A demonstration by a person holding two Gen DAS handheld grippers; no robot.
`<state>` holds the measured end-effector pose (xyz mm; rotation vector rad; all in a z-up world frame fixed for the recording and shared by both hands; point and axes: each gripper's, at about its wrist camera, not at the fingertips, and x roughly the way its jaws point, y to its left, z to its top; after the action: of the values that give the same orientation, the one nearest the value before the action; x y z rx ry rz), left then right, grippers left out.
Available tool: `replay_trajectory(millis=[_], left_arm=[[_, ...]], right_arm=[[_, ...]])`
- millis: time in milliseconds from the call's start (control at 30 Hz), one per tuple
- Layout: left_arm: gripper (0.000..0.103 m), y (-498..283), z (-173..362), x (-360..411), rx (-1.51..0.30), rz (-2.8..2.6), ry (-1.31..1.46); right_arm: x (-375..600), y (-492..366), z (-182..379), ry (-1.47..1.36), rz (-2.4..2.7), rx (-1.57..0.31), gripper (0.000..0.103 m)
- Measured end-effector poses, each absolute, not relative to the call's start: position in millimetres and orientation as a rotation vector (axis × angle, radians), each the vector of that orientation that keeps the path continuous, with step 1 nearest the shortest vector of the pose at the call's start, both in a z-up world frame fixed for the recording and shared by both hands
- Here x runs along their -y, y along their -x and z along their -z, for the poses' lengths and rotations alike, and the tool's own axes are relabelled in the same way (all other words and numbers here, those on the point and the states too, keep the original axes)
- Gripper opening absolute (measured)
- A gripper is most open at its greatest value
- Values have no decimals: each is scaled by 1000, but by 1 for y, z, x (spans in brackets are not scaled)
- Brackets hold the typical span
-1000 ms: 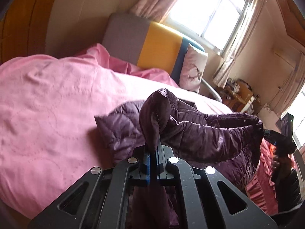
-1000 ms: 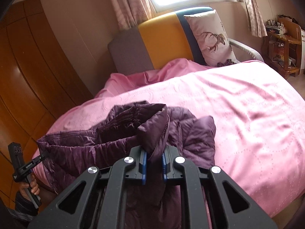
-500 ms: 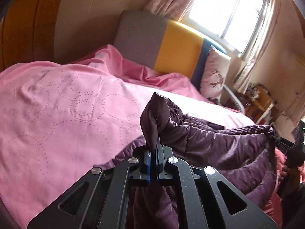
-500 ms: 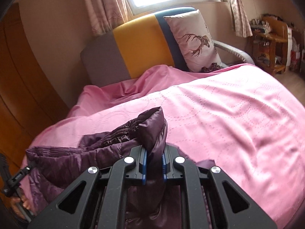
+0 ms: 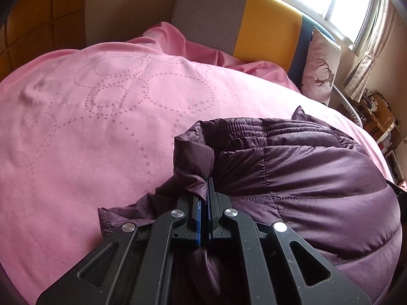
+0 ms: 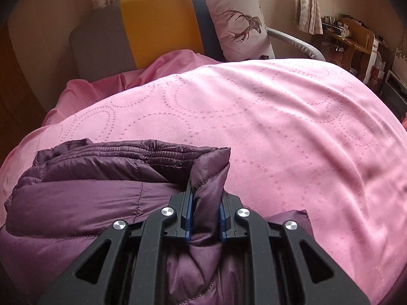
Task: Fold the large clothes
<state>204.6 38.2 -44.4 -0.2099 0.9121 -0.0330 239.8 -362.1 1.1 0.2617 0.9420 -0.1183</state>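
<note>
A purple quilted jacket (image 5: pixel 318 178) lies doubled over on the pink bed cover (image 5: pixel 101 127), its ribbed hem at the far edge. My left gripper (image 5: pixel 204 190) is shut on a thin fold at the jacket's left corner, low over the cover. In the right wrist view the same jacket (image 6: pixel 89 198) spreads to the left. My right gripper (image 6: pixel 205 193) holds a thick bunch of its right corner between the blue pads; its jaws are opening, with the fabric still filling the gap.
A grey, yellow and blue headboard (image 5: pixel 267 25) and a deer-print pillow (image 6: pixel 239 23) stand at the far end of the bed. A wooden desk with clutter (image 6: pixel 356 38) is at the right. Wooden panelling (image 5: pixel 25 25) runs along the left. Pink cover (image 6: pixel 292 139) stretches beyond the jacket.
Both grippers have sunk and moved forward with the jacket's corners. The raised fabric now lies flat over the lower half, and each opposite gripper has left the view.
</note>
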Motion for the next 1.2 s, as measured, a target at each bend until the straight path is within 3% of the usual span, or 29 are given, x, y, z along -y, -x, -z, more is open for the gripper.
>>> replay_trajectory(millis=[133, 267, 333, 400, 767, 1200], left_arm=[[3, -205, 44, -34, -924, 12, 193], [17, -199, 23, -33, -911, -80, 153], [36, -190, 8, -33, -878, -89, 172], [47, -175, -10, -28, -820, -91, 173], [47, -132, -62, 38, -684, 66, 126], [47, -126, -45, 91, -723, 157, 68]], right_arm=[[361, -242, 1, -246, 128, -950, 15], [363, -241, -5, -250, 129, -951, 18], [364, -235, -15, -271, 129, -933, 25], [365, -224, -30, -292, 119, -895, 47], [331, -157, -99, -302, 7, -735, 65], [331, -141, -66, -280, 33, -786, 67]])
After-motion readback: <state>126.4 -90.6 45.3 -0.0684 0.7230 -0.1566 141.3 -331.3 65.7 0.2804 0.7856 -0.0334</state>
